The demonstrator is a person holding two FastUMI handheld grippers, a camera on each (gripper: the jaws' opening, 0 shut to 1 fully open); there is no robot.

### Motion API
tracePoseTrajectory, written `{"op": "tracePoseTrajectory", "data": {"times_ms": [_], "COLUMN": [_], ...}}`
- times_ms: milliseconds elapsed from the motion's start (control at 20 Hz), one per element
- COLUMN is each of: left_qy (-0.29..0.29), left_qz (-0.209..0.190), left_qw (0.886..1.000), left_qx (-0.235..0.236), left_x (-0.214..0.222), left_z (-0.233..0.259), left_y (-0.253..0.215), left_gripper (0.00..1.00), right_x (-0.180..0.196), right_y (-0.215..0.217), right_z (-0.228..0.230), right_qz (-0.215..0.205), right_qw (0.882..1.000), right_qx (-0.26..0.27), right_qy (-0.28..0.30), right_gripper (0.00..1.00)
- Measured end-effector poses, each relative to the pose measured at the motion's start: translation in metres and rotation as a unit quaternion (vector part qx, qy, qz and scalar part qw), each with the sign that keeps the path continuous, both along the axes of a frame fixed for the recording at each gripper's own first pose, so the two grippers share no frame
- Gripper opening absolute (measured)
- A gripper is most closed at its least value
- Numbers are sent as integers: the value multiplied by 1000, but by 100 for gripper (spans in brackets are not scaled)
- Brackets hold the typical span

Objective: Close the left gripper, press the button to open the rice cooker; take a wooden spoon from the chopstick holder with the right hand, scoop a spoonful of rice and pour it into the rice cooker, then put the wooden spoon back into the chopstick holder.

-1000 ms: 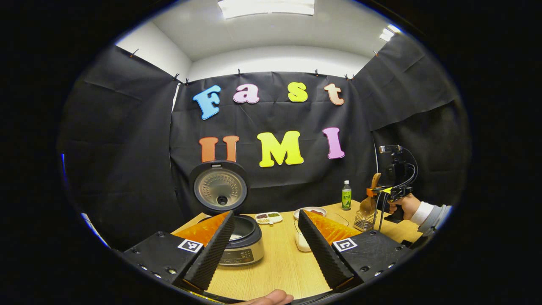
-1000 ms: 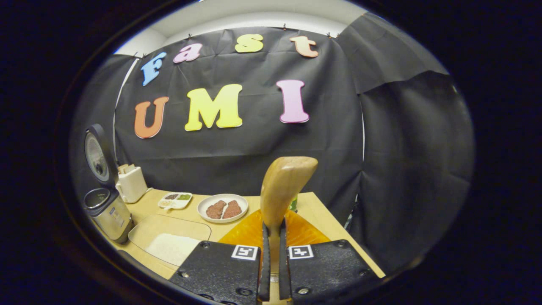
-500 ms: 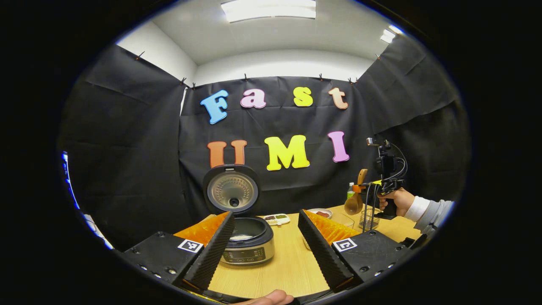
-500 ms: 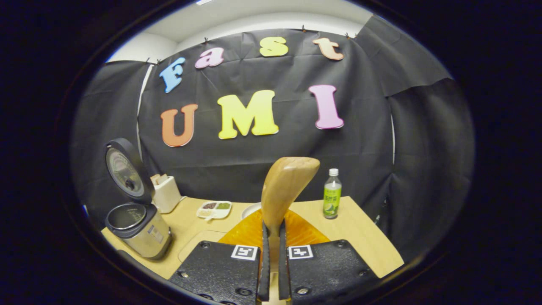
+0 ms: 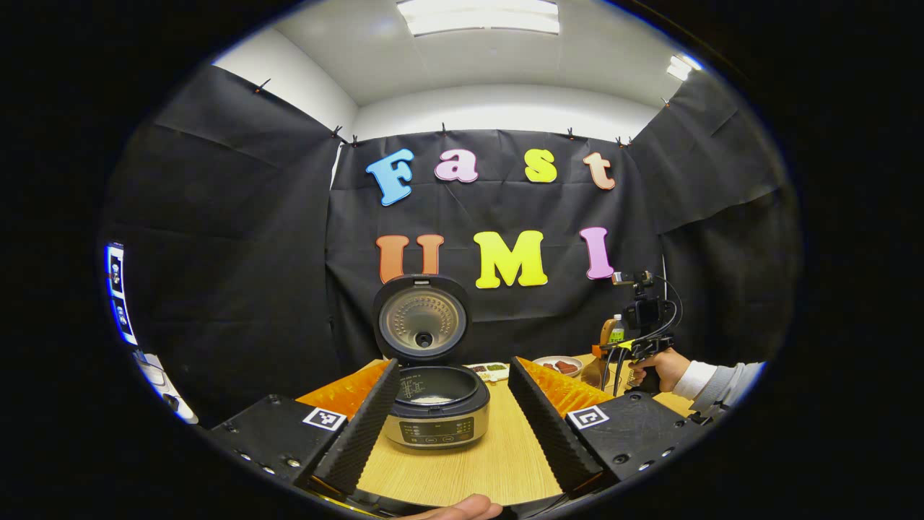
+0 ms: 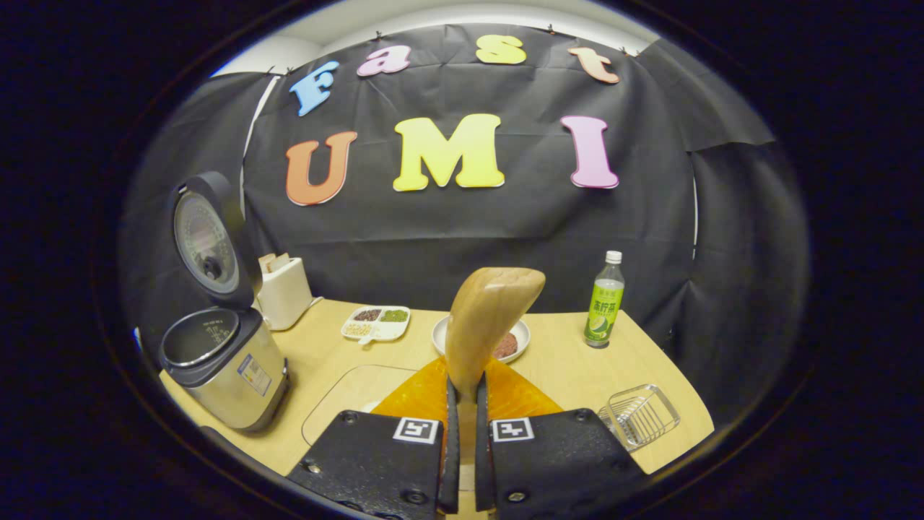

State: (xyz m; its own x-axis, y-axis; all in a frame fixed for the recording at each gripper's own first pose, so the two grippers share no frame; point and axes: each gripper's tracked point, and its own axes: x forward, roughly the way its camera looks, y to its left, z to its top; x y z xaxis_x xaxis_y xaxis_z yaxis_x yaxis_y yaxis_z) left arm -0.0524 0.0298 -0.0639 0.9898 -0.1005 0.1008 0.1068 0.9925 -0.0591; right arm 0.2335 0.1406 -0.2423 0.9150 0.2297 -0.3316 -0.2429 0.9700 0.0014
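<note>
Wooden worktop carrying, in descending size: the rice cooker, standing at the left edge with its lid raised upright and the inner pot exposed; in the left gripper view the same rice cooker sits between the fingers of the left gripper, whose jaws are spread wide apart and grasp nothing. A white toaster-like appliance stands at the back edge, just beside the cooker lid. A clear tray of rice lies near the front edge, partly hidden behind the right gripper. The right gripper is clenched on the handle of the wooden spoon, both fingers pressing it, the handle end rising upright above them; in the left gripper view this right gripper, held by a hand with a pale sleeve, is raised over the worktop's right edge with the spoon bowl hanging below it. The wire chopstick holder stands at the front right corner. A white plate with brown food, a divided dish and a green bottle stand toward the back edge.
</note>
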Motion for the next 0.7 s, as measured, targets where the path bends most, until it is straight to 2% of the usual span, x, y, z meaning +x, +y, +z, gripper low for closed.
{"op": "tracePoseTrajectory", "data": {"times_ms": [100, 400, 600, 700], "left_qy": [2, 6, 10, 15], "left_qz": [0, 2, -3, -2], "left_qw": [1000, 1000, 1000, 1000], "left_qx": [0, -9, -21, -17], "left_x": [-1, -2, -1, -1], "left_z": [-3, -8, -12, -16], "left_y": [3, 13, 14, 15], "left_gripper": [96, 96, 96, 96], "right_x": [3, 14, 5, -4], "right_y": [3, -17, -4, 10], "right_z": [-6, -32, -47, -60], "right_qz": [3, -45, -25, -10], "right_qw": [1000, 994, 988, 989], "right_qx": [-12, -102, -151, -145], "right_qy": [-9, -6, -1, 19], "right_gripper": [14, 15, 16, 15]}}
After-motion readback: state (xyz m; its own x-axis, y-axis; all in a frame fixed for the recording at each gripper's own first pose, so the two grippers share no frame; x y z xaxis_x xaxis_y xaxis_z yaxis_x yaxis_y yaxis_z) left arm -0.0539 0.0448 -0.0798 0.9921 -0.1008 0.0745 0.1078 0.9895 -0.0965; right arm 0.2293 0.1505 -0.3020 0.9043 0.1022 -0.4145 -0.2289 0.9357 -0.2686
